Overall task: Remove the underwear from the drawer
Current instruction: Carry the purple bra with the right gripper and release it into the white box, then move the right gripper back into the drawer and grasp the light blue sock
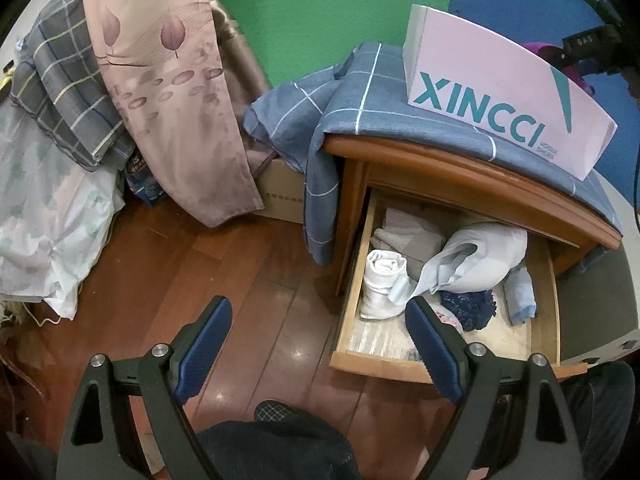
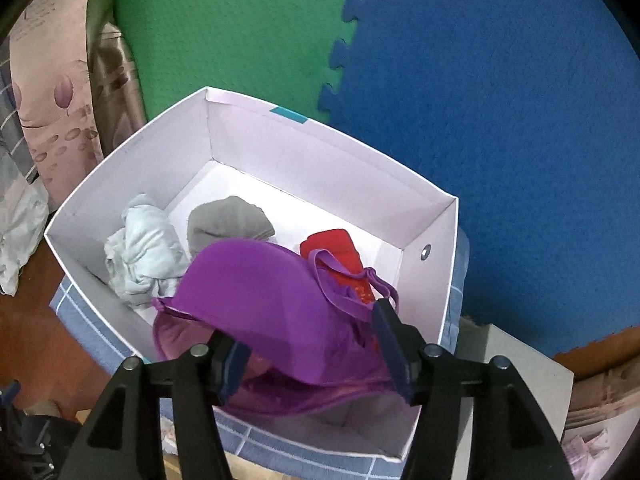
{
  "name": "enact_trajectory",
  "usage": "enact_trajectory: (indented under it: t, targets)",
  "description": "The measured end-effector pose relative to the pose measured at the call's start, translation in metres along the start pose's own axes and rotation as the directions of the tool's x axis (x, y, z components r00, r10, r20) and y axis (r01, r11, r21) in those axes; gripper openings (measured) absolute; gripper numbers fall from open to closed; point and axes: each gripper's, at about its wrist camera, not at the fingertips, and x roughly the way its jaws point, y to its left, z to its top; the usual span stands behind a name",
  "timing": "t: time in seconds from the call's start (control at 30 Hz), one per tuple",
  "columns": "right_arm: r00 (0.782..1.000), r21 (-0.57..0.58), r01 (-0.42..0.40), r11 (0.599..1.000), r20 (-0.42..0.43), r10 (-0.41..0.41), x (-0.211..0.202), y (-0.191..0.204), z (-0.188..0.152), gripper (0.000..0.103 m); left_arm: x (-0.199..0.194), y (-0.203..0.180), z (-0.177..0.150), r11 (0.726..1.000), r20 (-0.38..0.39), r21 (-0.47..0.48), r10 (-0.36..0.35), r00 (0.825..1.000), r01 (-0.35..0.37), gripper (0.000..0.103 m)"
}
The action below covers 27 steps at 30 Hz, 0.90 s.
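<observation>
A wooden nightstand (image 1: 472,168) is standing against green and blue foam mats, its top draped in a blue checked cloth (image 1: 360,92) that is likely serving to protect the wood. Its drawer (image 1: 372,360) is standing pulled out, so the clothing inside is lying within reach from above. On the cloth a pale pink shoebox (image 2: 328,152) is sitting as the collecting bin; its side is reading "XINCCI" in teal, with smaller print beneath that may say "vogue shoes", though it is too small to be sure.

Inside the box a pale blue garment (image 2: 140,256), a grey piece (image 2: 228,220) and a red one (image 2: 336,248) are already lying. A purple bra (image 2: 260,300) is draping over the near wall of the box, half in and half out, between the fingers of the right claw (image 2: 312,344), whose jaws are standing apart and not pressing it, so it is resting released.

The left claw (image 1: 320,340) is hanging wide and empty over the floor beside the drawer front. In the drawer, a light blue garment (image 1: 480,256), a rolled white piece (image 1: 384,280) and a dark navy lace item (image 1: 468,304) are waiting.
</observation>
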Motion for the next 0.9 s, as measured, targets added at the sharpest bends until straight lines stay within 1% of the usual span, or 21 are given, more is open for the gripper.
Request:
enact_trajectory:
  t: [0.1, 0.23, 0.37, 0.5, 0.6, 0.73, 0.9]
  targets:
    - [1.0, -0.019, -0.009, 1.0, -0.003, 0.009, -0.009, 0.001, -0.001, 0.06, -0.005, -0.002, -0.001, 1.0, 0.007, 0.006, 0.0, 1.0, 0.0, 0.086]
    - [0.999, -0.007, -0.036, 0.999, 0.023, 0.036, -0.027, -0.001, -0.006, 0.062, -0.009, -0.004, 0.0, 1.0, 0.012, 0.007, 0.001, 1.0, -0.001, 0.086]
    - [0.997, 0.004, -0.059, 0.998, 0.055, 0.058, -0.045, -0.005, -0.011, 0.063, -0.012, -0.006, 0.0, 1.0, 0.019, 0.001, -0.005, 1.0, 0.005, 0.086]
    - [0.991, 0.013, -0.107, 0.994, 0.081, 0.106, -0.064, -0.013, -0.029, 0.063, -0.015, -0.009, -0.002, 1.0, 0.022, 0.002, -0.008, 1.0, 0.008, 0.086]
    - [0.986, 0.002, -0.146, 0.989, 0.085, 0.145, -0.076, -0.017, -0.058, 0.063, -0.016, -0.01, -0.002, 1.0, 0.024, 0.003, -0.012, 1.0, 0.011, 0.086]
    - [0.982, -0.033, -0.173, 0.984, 0.069, 0.175, -0.082, -0.019, -0.111, 0.063, -0.016, -0.014, -0.003, 1.0, 0.025, -0.001, -0.017, 1.0, 0.017, 0.086]
    - [0.982, -0.054, -0.187, 0.981, -0.003, 0.187, -0.059, -0.01, -0.18, 0.063, -0.016, -0.014, -0.003, 1.0, 0.024, 0.003, -0.018, 1.0, 0.018, 0.086]
